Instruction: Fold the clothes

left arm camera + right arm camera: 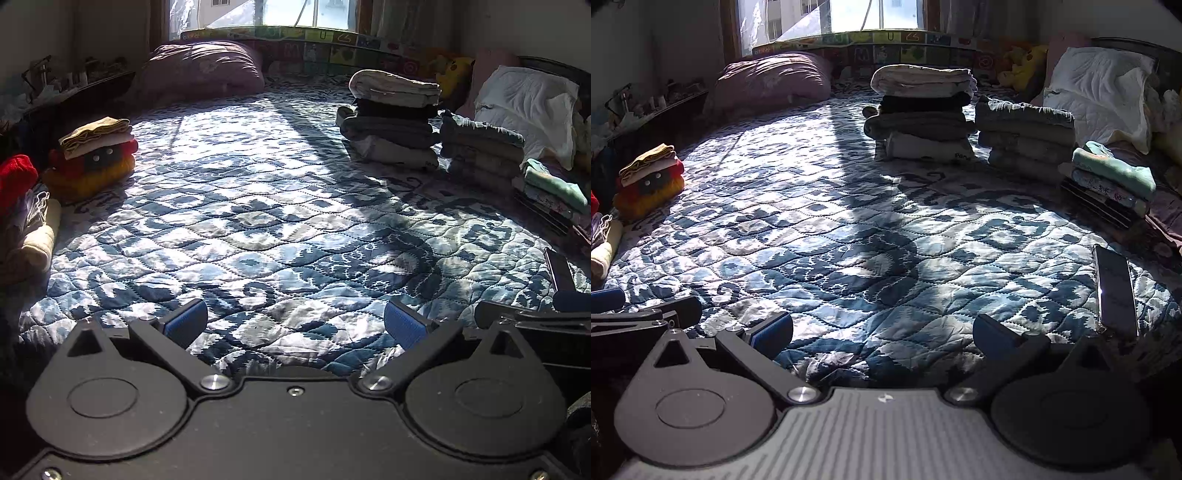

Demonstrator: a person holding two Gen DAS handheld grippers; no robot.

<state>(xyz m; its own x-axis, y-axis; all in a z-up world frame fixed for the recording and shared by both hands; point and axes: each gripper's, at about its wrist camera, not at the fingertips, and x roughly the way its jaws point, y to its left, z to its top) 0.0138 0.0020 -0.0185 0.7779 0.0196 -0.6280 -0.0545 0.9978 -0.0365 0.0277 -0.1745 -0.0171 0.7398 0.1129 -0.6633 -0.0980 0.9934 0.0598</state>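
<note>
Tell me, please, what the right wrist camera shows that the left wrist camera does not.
Only the right wrist view shows the whole phone lying flat on the quilt, and the right gripper, open and empty.

Only the left wrist view shows the left gripper, also open and empty, and more of the red knit item at the left edge.

Both show the blue patterned quilt, the tall folded stack, the grey stack beside it, the mint-topped stack, the yellow-topped stack and the pink bedding.
</note>
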